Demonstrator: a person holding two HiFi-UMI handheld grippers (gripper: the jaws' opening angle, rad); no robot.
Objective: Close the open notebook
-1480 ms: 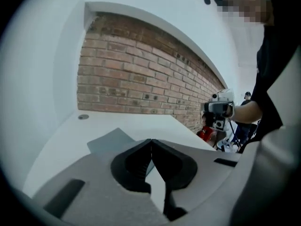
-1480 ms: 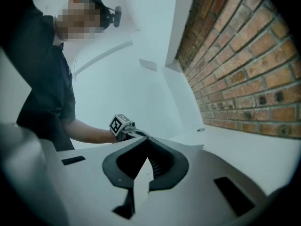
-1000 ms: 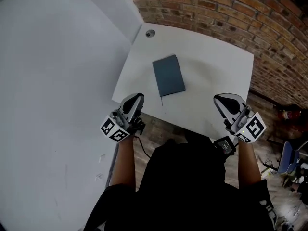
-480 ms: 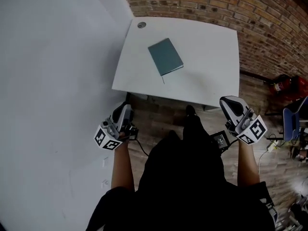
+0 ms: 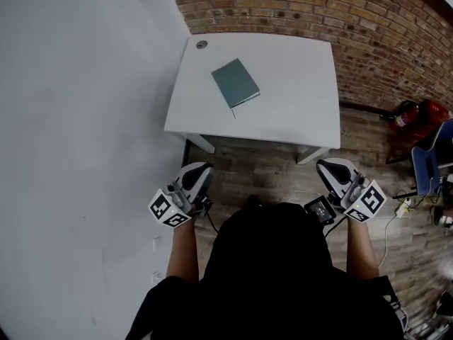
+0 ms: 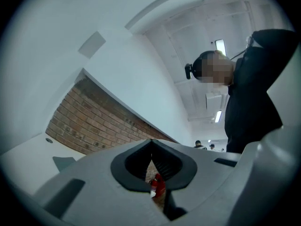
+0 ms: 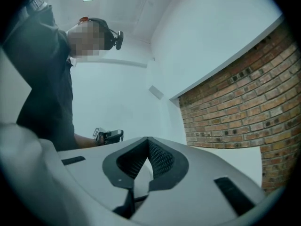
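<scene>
Both grippers have come back off the table point(image 5: 301, 115) since a second ago, as the person stepped away from it. Left gripper point(image 5: 200, 169): over the wood floor point(image 5: 269, 168) short of the table's near edge, close to the body, jaws pressed together on nothing. Right gripper point(image 5: 328, 167): same, level with the left one, jaws together and empty. Judged a rest pose, tucked in because nothing is left to hold. Notebook point(image 5: 235, 82): flat on the table's left half, toward its far side, cover shut, a thin marker strand trailing from its near corner. Well apart from both grippers. Task reads as done. Cable hole point(image 5: 202, 44) at the table's far left corner, just beyond the notebook. Brick wall point(image 5: 318, 6) behind the table; red extinguisher point(image 5: 417, 115) to the table's right.
</scene>
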